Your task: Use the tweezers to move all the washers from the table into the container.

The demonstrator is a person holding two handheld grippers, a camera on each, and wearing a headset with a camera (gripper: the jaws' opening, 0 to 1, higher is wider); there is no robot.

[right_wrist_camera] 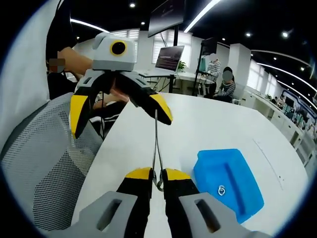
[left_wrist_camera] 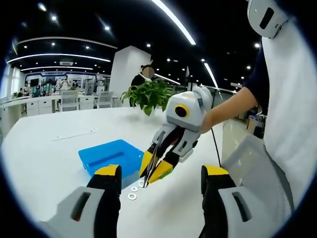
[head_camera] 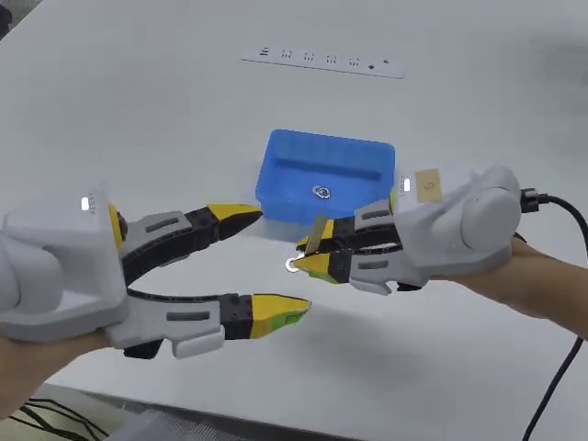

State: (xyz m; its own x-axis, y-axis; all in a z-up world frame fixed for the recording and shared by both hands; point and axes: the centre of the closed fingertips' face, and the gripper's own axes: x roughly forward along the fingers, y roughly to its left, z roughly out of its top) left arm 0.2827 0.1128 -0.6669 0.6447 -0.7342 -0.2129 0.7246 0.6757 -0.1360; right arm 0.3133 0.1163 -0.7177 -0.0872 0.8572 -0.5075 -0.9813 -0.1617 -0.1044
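Observation:
The blue container [head_camera: 354, 161] stands mid-table with one washer [head_camera: 322, 192] inside; the right gripper view shows the container [right_wrist_camera: 237, 168] and that washer [right_wrist_camera: 221, 190] too. My right gripper [head_camera: 312, 254] is shut on thin metal tweezers [right_wrist_camera: 157, 144], just in front of the container. A washer [head_camera: 292, 265] lies at the tweezers' tip; whether it is pinched, I cannot tell. Three washers [left_wrist_camera: 132, 196] lie on the table below the tweezers [left_wrist_camera: 151, 166]. My left gripper [head_camera: 266, 266] is open, facing the right one, with nothing between its fingers.
A white power strip [head_camera: 323, 62] lies at the table's far side. A black cable [head_camera: 562, 266] trails from the right gripper. The table's near edge runs just below my hands. A mesh chair [right_wrist_camera: 59, 148] stands beside the table.

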